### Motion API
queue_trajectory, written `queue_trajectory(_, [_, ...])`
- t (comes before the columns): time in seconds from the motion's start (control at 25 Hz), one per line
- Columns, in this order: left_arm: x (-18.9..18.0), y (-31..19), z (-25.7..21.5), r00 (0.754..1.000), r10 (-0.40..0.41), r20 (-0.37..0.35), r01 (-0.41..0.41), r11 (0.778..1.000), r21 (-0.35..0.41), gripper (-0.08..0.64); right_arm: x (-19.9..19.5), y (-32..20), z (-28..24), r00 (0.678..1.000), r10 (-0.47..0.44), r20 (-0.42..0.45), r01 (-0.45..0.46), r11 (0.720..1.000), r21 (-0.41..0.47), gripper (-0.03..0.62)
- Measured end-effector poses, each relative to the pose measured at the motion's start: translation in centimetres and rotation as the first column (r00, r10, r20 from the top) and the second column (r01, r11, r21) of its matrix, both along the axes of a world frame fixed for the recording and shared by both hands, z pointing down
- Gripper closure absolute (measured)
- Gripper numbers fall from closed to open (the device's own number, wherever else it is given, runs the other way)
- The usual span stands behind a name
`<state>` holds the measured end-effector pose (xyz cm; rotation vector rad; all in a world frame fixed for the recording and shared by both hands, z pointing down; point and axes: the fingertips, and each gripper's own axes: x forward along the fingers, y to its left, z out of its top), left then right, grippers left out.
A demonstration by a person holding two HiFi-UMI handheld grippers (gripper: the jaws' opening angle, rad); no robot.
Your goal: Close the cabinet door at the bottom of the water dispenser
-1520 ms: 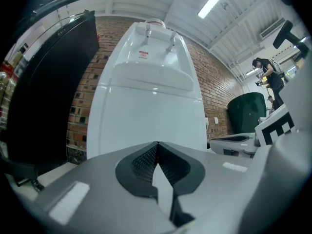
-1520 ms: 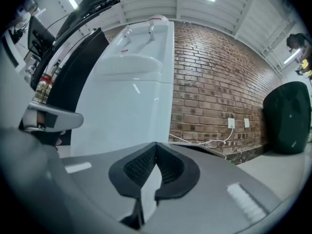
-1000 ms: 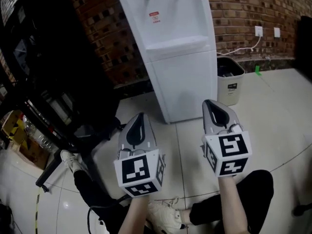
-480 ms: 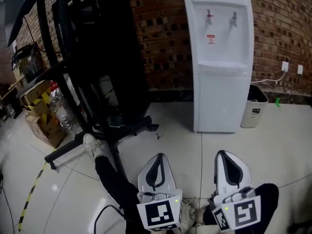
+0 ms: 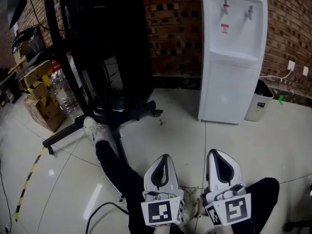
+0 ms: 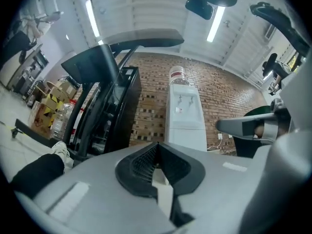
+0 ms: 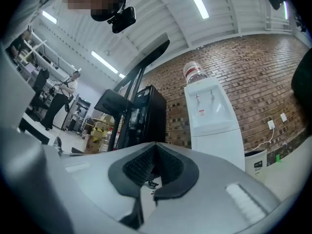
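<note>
Both tongs have backed way off since a second ago. Now the left gripper [image 5: 165,158] and right gripper [image 5: 215,154] sit near, by the person's legs [image 5: 117,169], each closed tight on nothing. Far right, the water dispenser [image 5: 233,48] stands against the brick wall [image 5: 170,28], well apart from them. Its bottom cabinet door [image 5: 226,94] looks flush shut, with a wastebasket [image 5: 257,101] just beside it.

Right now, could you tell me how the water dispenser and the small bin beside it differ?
The water dispenser is tall, running past the top of the head view; the bin is short, reaching only partway up its side. The water dispenser is white with two taps and a red label; the bin is cream with a dark open top. Both stand on the pale floor by the brick wall.
</note>
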<state>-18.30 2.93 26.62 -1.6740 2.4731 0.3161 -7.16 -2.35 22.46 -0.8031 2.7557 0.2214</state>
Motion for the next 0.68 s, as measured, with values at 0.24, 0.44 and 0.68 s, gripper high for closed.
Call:
queue_trajectory(0.24, [0.5, -0.5, 0.7, 1.0, 0.022, 0.013, -0.021, 0.999, -0.029, 0.546, 0.0, 0.7, -0.9, 1.0, -0.013, 0.006, 0.013, 0.999, 0.032, 0.592])
queue_trajectory(0.44, [0.5, -0.1, 0.0, 1.0, 0.024, 0.007, -0.024, 1.0, -0.014, 0.546, 0.5, 0.4, -1.5, 1.0, 0.005, 0.001, -0.005, 0.999, 0.033, 0.592])
queue_trajectory(0.68, [1.2, -0.4, 0.1, 0.997, 0.08, -0.012, -0.08, 0.996, 0.026, 0.546, 0.7, 0.0, -0.7, 1.0, 0.015, -0.017, -0.014, 1.0, 0.027, 0.592])
